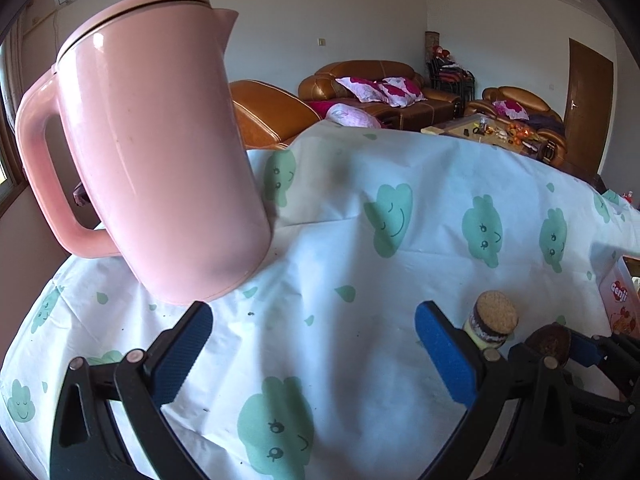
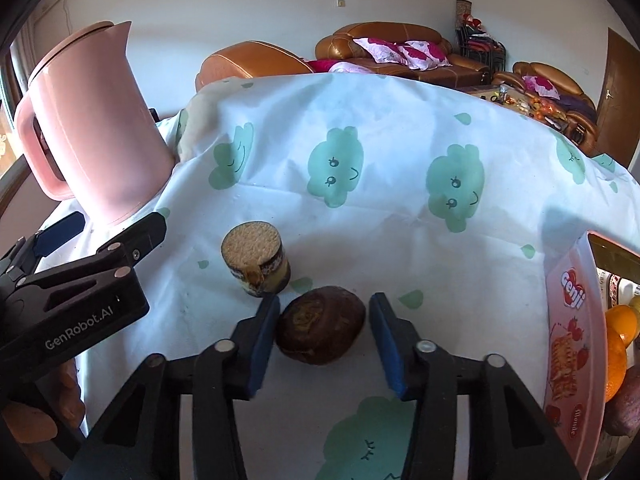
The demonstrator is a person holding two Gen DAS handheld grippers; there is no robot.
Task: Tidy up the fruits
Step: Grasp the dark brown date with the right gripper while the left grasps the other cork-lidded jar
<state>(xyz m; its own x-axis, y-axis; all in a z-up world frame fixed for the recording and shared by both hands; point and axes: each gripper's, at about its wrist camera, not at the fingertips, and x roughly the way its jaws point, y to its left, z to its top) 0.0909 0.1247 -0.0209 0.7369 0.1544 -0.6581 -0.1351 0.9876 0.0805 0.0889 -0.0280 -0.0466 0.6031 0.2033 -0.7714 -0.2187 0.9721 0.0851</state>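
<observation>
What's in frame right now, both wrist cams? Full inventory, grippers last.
brown fruit: 1, dark brown, on the cloth between the right gripper's fingers, not yet pinched
cork-lidded jar: 1, tan cork over cream and brown layers, just beyond the fruit
pink jug: 1, pink with lid, far left of the table
tablecloth: 1, white with green cloud faces, covers the table
pink box: 1, pink with printed label, right edge
orange fruits: at least 2, orange, inside the box; a darker purplish one below them
sofas: brown leather, patterned cushions, background
left gripper: 1, black with blue pads, open, empty
right gripper: 1, black with blue pads, open around the fruit
</observation>
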